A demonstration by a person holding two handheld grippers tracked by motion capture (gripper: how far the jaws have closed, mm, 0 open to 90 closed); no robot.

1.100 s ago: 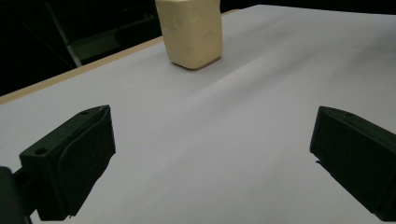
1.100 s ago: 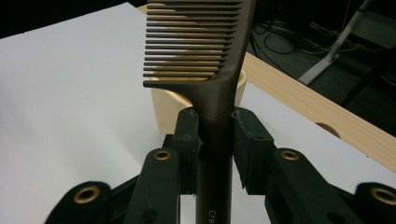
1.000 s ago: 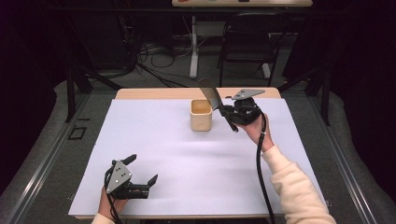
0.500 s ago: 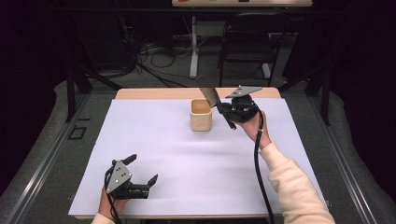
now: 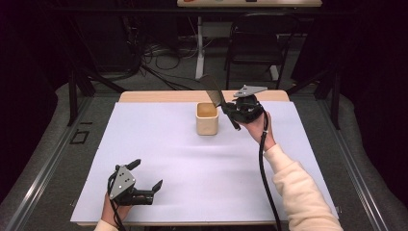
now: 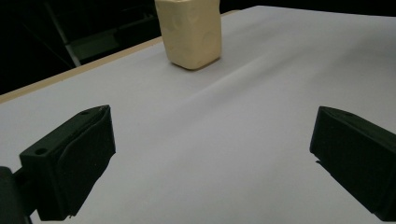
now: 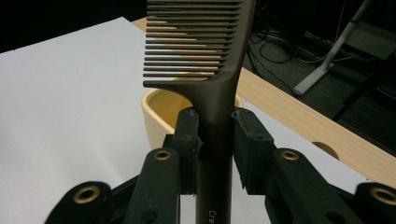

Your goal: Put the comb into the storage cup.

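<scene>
Comb (image 7: 212,70): brown plastic, light, stiff, likely slick; held upright just above and beside the cup (image 5: 207,119) (teeth up).
Right gripper (image 7: 215,140): jaws pinched on the handle below the teeth; good spot.
Left gripper (image 5: 144,185): jaws wide, nothing between them.
</scene>
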